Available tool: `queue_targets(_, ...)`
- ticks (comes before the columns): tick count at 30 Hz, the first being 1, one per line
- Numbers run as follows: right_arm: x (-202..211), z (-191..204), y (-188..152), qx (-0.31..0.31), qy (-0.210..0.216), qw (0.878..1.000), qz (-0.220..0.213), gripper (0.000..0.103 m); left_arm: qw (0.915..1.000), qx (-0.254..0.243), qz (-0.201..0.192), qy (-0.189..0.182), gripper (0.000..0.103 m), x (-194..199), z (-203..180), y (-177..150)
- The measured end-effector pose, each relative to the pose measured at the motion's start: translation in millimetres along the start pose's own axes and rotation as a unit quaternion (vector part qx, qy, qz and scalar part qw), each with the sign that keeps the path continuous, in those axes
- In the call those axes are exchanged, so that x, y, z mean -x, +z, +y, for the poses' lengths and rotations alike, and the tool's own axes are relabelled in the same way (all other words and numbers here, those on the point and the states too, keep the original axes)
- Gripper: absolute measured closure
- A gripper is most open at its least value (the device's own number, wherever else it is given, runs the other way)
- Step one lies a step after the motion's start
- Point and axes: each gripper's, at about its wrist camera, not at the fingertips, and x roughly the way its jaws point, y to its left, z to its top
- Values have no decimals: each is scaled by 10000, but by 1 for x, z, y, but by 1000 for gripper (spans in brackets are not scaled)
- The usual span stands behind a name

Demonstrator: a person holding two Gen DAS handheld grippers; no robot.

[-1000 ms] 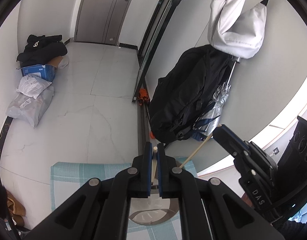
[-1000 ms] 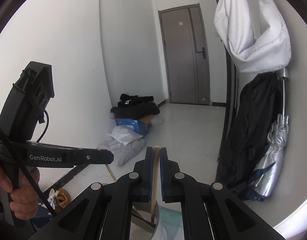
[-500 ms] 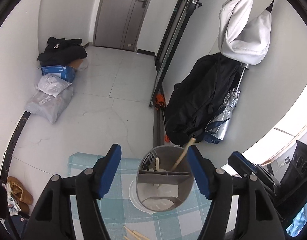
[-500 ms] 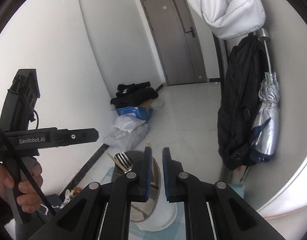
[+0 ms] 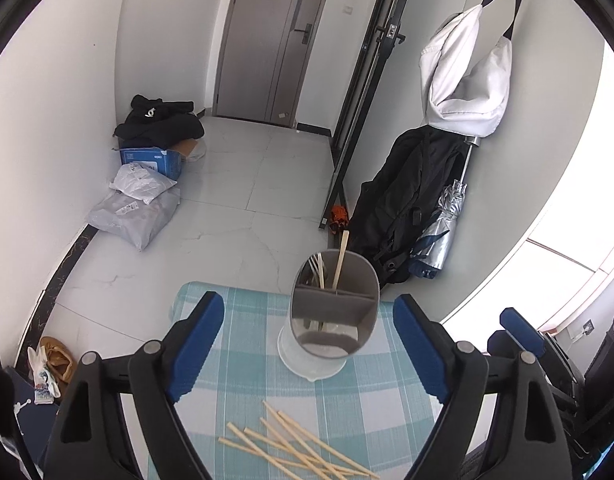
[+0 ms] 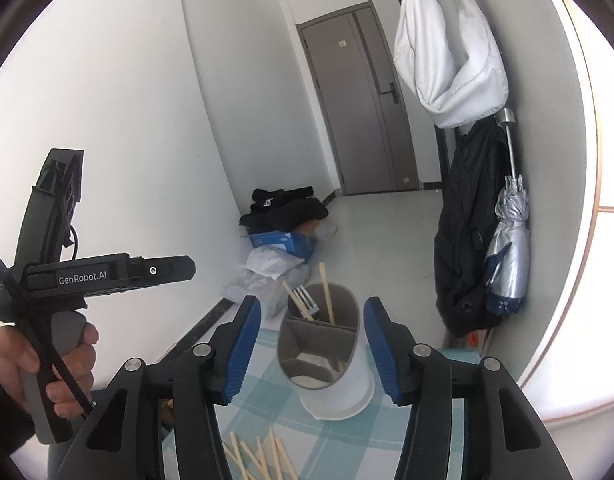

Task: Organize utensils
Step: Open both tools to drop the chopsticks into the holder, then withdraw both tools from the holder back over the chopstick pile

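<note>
While the grey utensil holder (image 5: pixel 334 312) stands on the checked cloth (image 5: pixel 235 376) ahead of both sets of fingers, chopsticks (image 5: pixel 339 258) and a fork (image 6: pixel 305 300) sit in its far compartment. Loose chopsticks (image 5: pixel 295 446) lie nearer, below the fingers. Left gripper (image 5: pixel 309 354) and right gripper (image 6: pixel 313 350) jaws have just been opening, nothing gripped.

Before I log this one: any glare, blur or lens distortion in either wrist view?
Left wrist view: strong fisheye bending, walls curve; window at right blown out white; utensil holder and chopsticks sharp. Right wrist view: same bending, black vignette in the corners; right edge overexposed; holder sharp, no motion blur.
</note>
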Motion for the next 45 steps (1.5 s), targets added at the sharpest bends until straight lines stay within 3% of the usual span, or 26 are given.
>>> queue_targets(7, 31, 23, -24, 64, 69, 9999, -44, 35, 9995, 28, -234, 225, 11, 24, 3, -38)
queue_targets(16, 47, 30, -71, -13, -17, 9998, 203, 28, 9984, 152, -256, 481, 7, 23, 17, -93)
queue_targets(21, 51, 32, -89, 123, -525, 9984, 180, 18, 9979, 143, -282, 560, 7, 22, 23, -112)
queue_targets(26, 45, 31, -104, 146, -505, 9979, 388, 18, 9975, 240, -227, 618, 6, 15, 30, -131)
queue_targets(33, 27, 31, -130, 103, -497, 9949, 869, 18, 9974, 430, 259, 508, 6, -6, 46, -155)
queue_targets(38, 3, 28, -153, 188, -578, 9867, 1507, 18, 9956, 690, 471, 415, 6, -13, 60, -163)
queue_targets(45, -30, 31, -172, 234, -373, 9728, 2275, 19, 9921, 1028, 551, 452, 6, -13, 87, -161)
